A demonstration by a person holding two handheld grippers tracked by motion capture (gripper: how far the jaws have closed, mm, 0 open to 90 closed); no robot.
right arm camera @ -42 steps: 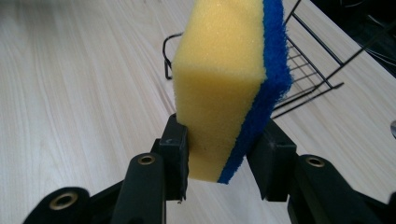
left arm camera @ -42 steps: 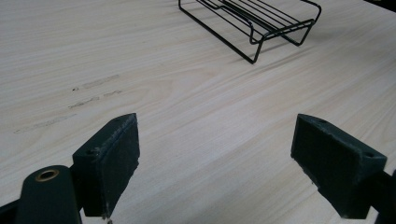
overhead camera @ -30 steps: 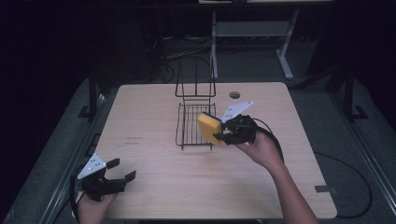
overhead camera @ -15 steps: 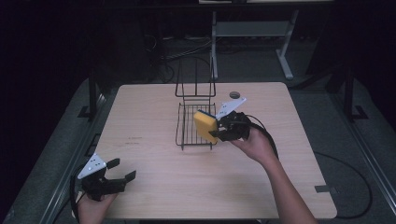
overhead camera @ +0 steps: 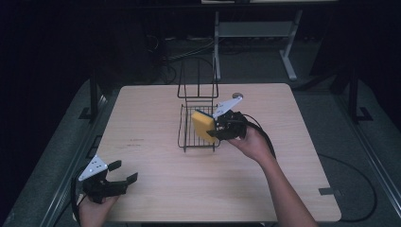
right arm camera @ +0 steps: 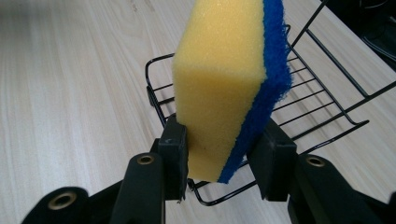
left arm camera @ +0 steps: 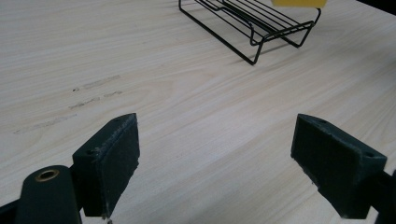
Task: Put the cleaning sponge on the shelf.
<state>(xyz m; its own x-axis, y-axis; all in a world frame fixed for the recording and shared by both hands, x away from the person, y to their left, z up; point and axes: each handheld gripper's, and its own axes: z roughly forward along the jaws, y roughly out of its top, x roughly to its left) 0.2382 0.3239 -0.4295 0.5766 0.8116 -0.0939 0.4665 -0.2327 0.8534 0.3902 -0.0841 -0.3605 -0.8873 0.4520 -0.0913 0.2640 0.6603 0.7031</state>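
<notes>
Item: sponge (overhead camera: 202, 126), yellow foam with a blue scouring face, held on edge over the wire rack (overhead camera: 197, 128). Position: above the rack's 3 o'clock side, just past table centre toward 12 o'clock.

Item: right gripper (overhead camera: 218, 130), jaws pressed on the sponge's lower end, one pad on the yellow face, one on the blue; most of the sponge stands proud of the pads (right arm camera: 173, 154).

Item: left gripper (overhead camera: 124, 172), at the table's (overhead camera: 293, 156) 7 o'clock corner, jaws spread wide with nothing between them, bare wood below.

Item: wire rack, black, flat grid base with a tall loop back at its 12 o'clock end; nothing lies in it.

Risk notes, as judged: the grip sits low on soft foam, so the sponge may tip or twist as it is let go and land half across the rim. A descending jaw could catch a wire and drag the light rack across the table.
</notes>
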